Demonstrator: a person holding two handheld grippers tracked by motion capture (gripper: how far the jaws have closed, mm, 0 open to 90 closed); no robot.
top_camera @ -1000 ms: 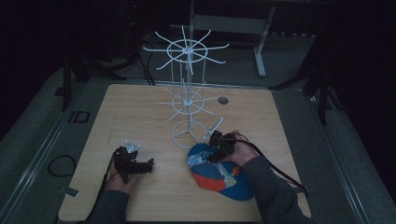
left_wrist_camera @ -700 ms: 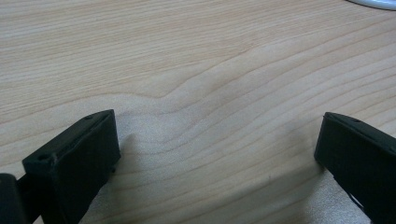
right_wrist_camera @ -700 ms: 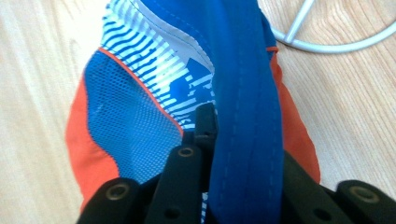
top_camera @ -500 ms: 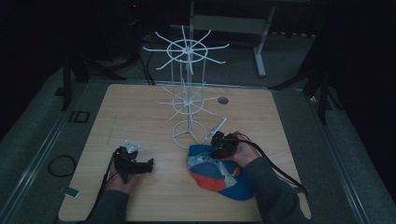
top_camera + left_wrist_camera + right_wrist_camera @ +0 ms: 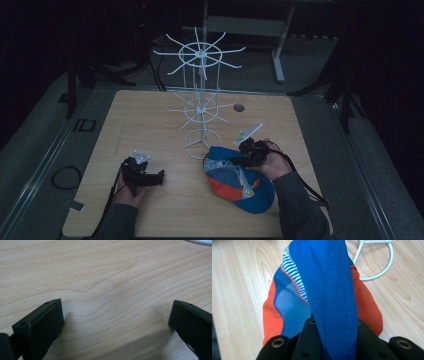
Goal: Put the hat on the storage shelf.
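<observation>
cap (image 5: pixel 240 180), blue and orange with a striped and mesh panel, lies at the near right of the wooden table (image 5: pixel 150 125), just in front of the round foot of the white wire rack (image 5: pixel 200 107) and close beside it. the right gripper (image 5: pixel 246 155) sits at the cap's far edge, held in the person's right hand (image 5: pixel 272 162), and its jaws have just been closing; they now pinch a blue stitched fold of the cap between them, as the right gripper view shows, where the blue band (image 5: pixel 334 297) runs straight up from between the two black jaws with orange fabric to either side and the rack's ring base on the wood beyond. part of the cap looks raised off the table at that gripped edge, while the rest lies on the wood. the left gripper (image 5: pixel 146 176) rests low at the near left of the table, well apart from the cap, its jaws spread wide with nothing but bare wood grain between them in the left gripper view.
</observation>
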